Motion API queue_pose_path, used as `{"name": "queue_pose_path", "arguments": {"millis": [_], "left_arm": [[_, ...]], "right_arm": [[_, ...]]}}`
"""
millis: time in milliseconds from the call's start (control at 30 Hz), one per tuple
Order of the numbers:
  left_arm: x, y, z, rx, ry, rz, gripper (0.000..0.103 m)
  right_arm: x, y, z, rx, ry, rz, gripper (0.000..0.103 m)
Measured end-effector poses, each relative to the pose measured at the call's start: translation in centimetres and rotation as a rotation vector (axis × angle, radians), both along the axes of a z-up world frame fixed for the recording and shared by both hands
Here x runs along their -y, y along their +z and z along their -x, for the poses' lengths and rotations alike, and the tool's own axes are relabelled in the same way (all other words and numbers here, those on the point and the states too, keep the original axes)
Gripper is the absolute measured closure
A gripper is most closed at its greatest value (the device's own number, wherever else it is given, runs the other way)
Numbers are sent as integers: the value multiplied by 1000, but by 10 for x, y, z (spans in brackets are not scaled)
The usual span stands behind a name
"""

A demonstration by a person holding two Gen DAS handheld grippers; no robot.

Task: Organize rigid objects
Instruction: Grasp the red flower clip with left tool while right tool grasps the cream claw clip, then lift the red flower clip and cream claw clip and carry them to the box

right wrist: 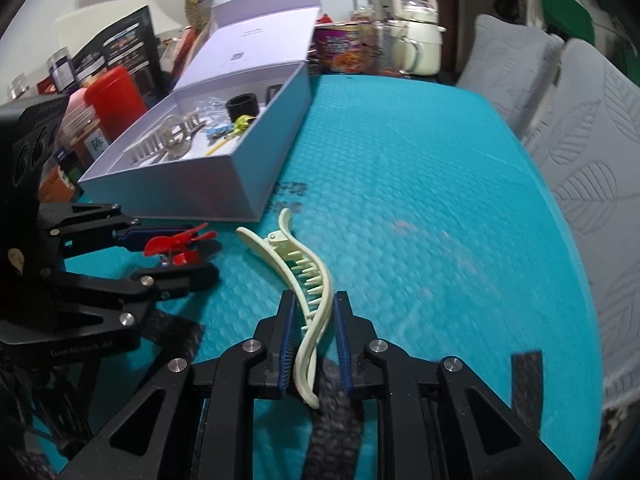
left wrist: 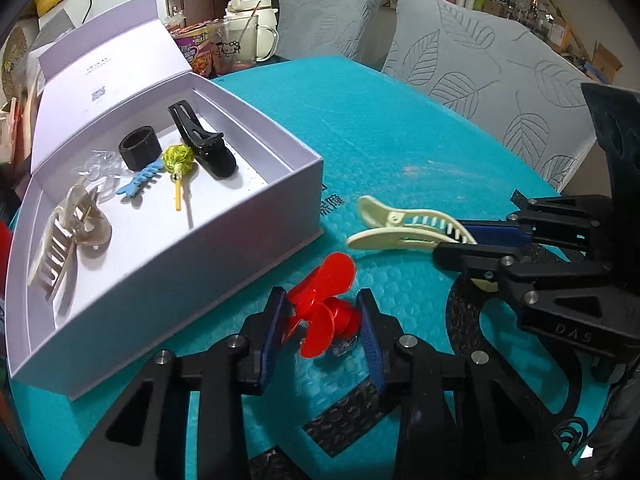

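A red propeller-shaped piece lies on the teal mat between the fingers of my left gripper; the jaws stand around it with small gaps on both sides. It also shows in the right wrist view. A cream hair clip lies between the fingers of my right gripper, which is open around its tail end. The clip also shows in the left wrist view. The open lilac box holds several clips, a black ring and a lollipop.
The box's lid stands up behind it. A kettle, cups and snack tubs crowd the table's far edge. Grey cushioned chairs stand along the right side. A red canister stands left of the box.
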State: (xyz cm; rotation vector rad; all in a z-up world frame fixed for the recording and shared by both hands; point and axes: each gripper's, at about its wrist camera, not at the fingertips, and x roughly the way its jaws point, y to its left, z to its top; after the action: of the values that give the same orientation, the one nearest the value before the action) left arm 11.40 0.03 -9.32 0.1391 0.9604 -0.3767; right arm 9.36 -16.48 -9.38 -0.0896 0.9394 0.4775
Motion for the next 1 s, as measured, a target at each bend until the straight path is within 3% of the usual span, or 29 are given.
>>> {"name": "queue_pose_path", "arguments": {"millis": [767,1000], "left_arm": [[-29,15,78,11,72,47,73],[-28,8,89,26,76,13,71]], "right_arm": [[0,7,81,-22,-93,-12,85],[-2,6,95,-24,-102,-15,84]]}}
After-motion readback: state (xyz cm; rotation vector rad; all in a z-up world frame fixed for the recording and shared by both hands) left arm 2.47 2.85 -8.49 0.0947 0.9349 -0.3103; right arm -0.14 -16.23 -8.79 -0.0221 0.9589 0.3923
